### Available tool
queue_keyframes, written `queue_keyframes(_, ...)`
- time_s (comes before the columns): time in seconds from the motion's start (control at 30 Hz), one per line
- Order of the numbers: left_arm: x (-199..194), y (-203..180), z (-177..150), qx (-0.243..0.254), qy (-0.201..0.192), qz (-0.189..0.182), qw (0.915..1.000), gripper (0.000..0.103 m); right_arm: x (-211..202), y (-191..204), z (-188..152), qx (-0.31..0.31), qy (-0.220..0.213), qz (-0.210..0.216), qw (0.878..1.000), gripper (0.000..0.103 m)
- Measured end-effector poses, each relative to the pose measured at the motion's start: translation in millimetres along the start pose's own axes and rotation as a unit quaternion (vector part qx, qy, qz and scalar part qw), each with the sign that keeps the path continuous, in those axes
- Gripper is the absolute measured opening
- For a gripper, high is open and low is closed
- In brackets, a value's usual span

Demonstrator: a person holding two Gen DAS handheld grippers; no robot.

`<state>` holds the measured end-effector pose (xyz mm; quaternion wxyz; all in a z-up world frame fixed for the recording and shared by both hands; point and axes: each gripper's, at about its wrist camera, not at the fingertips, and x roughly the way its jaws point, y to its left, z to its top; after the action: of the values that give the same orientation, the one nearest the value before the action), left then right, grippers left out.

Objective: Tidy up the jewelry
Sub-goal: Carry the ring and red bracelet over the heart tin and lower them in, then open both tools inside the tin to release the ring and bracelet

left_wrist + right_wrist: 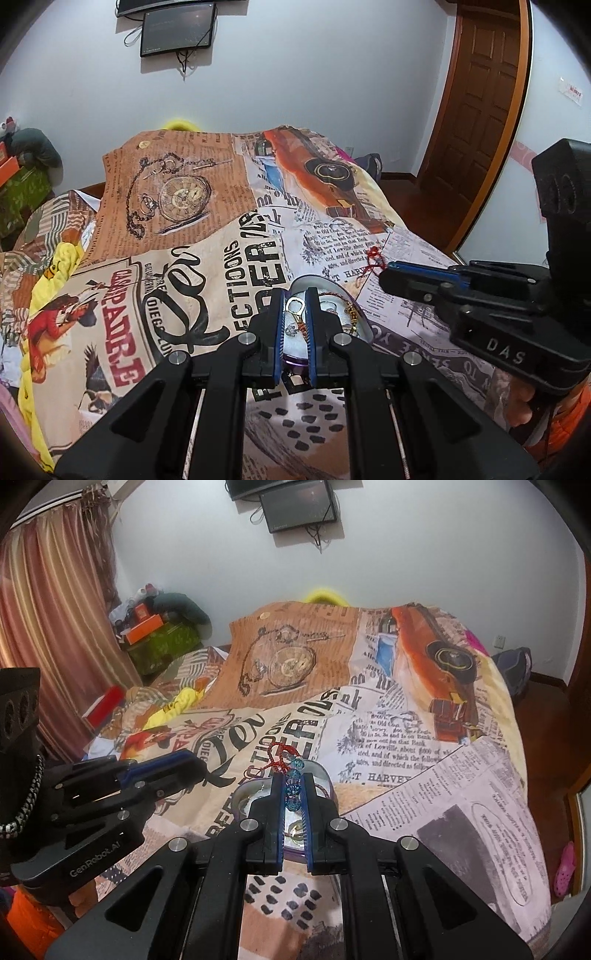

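Observation:
A heart-shaped metal tin (332, 295) lies open on the printed bedspread and holds several gold chains (349, 310). My left gripper (297, 295) is shut on a gold pendant piece (295, 305) above the tin. My right gripper (293, 782) is shut on a bracelet of blue crystal beads (293, 775) with a red cord loop (281, 755), held over the tin (258, 790). The right gripper also shows in the left wrist view (391, 275), to the tin's right, with the red cord (373, 260) at its tip. The left gripper shows in the right wrist view (192, 764).
The bedspread (221, 229) covers a bed with rumpled yellow and patterned bedding (44, 288) at the left. A wooden door (476, 110) stands at the right. A monitor (299, 506) hangs on the far wall. Curtains (55, 609) and cluttered boxes (155, 631) stand at the left.

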<state>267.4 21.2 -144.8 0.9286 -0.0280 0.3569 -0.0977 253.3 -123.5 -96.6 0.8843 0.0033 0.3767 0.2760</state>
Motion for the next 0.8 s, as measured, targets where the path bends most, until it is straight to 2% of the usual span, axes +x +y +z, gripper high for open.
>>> queue_keyframes(0.4,37.8,3.5,-11.4,0.000,0.038,-0.016,0.9991,0.009,31.4,-4.4,-5.1,-0.010,0.039,0.005,0.999,0.007)
queue_keyframes(0.8,50.9,2.1,-16.4,-0.001,0.057,-0.021,0.9981,0.009,51.1,-11.1,-9.5,-0.005,0.068,0.013,0.998,0.007)
